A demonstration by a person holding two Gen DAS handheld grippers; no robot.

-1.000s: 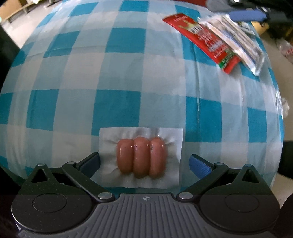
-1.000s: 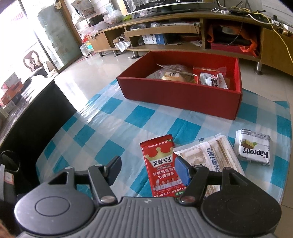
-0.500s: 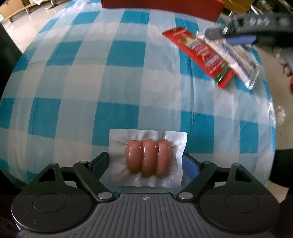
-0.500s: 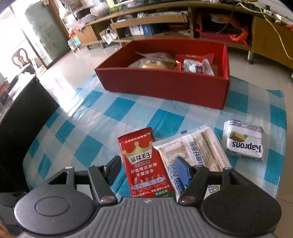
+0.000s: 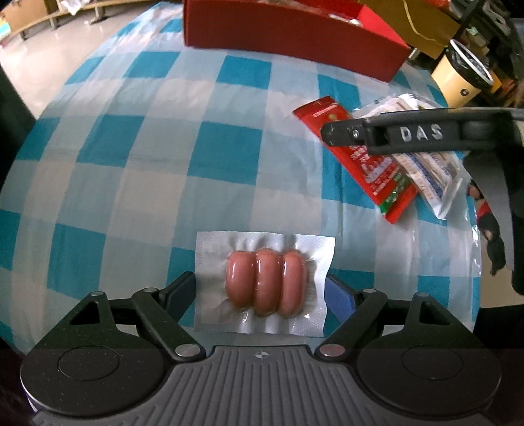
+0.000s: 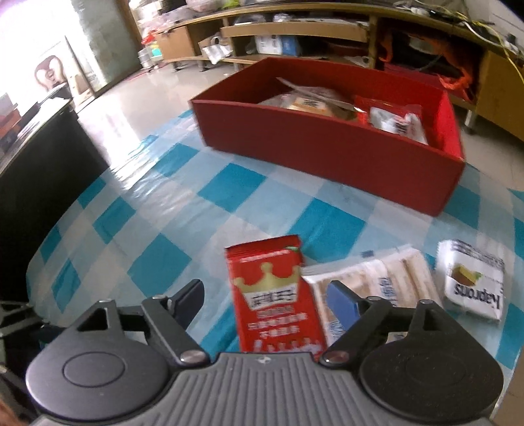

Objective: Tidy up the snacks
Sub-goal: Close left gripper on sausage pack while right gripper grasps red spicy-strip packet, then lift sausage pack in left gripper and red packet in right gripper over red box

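Observation:
A clear vacuum pack of three pink sausages point(image 5: 266, 282) lies on the blue-checked tablecloth point(image 5: 137, 183). My left gripper point(image 5: 262, 291) straddles it, its fingers touching the pack's two side edges. My right gripper point(image 6: 267, 296) is open low over a red snack packet point(image 6: 275, 298), which lies between its fingers; it also shows in the left wrist view point(image 5: 360, 157). A white biscuit pack point(image 6: 380, 281) lies beside the red packet. A red box point(image 6: 330, 147) at the far side holds several snack bags.
A small white Kaprons pack point(image 6: 471, 283) lies to the right of the biscuit pack. The table's right edge is close by. A dark cabinet point(image 6: 39, 170) stands to the left, wooden shelves point(image 6: 294, 29) behind the box.
The left gripper's fingers have closed in onto the sausage pack's edges. The right gripper has moved forward and lower over the red packet, now between its fingers.

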